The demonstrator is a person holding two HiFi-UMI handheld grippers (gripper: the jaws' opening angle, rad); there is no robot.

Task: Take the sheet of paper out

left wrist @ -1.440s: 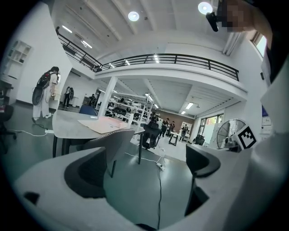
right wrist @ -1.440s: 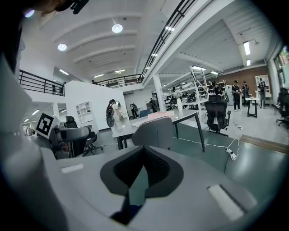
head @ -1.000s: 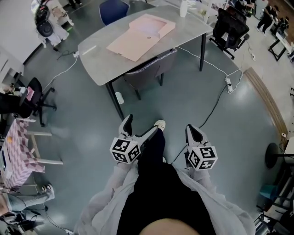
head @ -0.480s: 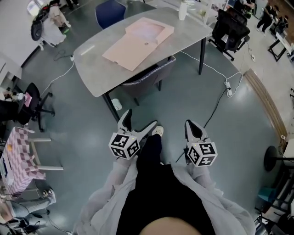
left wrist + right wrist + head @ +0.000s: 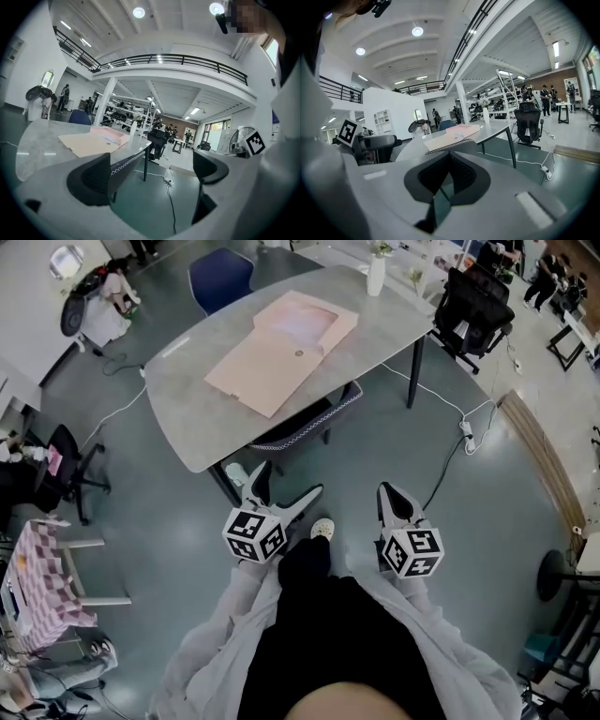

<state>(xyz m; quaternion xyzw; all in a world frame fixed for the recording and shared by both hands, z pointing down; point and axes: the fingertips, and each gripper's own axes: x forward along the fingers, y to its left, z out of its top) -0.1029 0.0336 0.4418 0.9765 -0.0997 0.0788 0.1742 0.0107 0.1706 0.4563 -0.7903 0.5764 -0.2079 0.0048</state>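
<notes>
A grey chair (image 5: 305,426) is tucked under the desk (image 5: 183,399); a white vase (image 5: 376,276) is set at its far right corner, with a black office chair (image 5: 473,304) seen beyond

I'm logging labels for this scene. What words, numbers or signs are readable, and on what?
None readable.
Left cube and right cube: only black-and-white square markers, no letters.
Pink folder on the table: no print visible.

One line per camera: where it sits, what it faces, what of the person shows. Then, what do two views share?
Head view: on the head, facing steeply down at the table; sleeves, left gripper, right gripper show.
Left gripper view: on that gripper, facing the table; open jaws show.
Right gripper view: same, but shut jaws show.
All share the folder.
</notes>
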